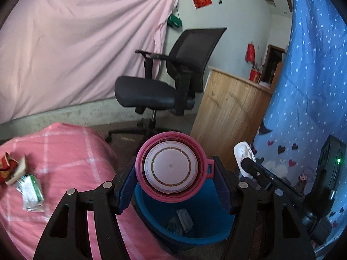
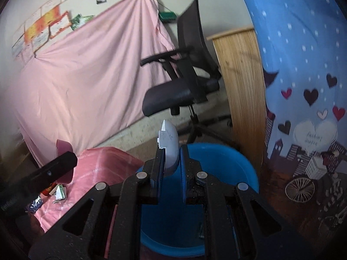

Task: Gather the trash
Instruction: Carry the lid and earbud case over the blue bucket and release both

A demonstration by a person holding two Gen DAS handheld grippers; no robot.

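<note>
Clamped between my left gripper is a pink cup, mouth toward the lens, poised above the blue bin for dropping; my right gripper pinches a white plastic piece over it; wrappers await on the pink bedspread.

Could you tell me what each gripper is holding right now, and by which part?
The left gripper clamps a pink round container across its sides. The right gripper pinches a white plastic piece by its lower end, above the blue bin.
</note>
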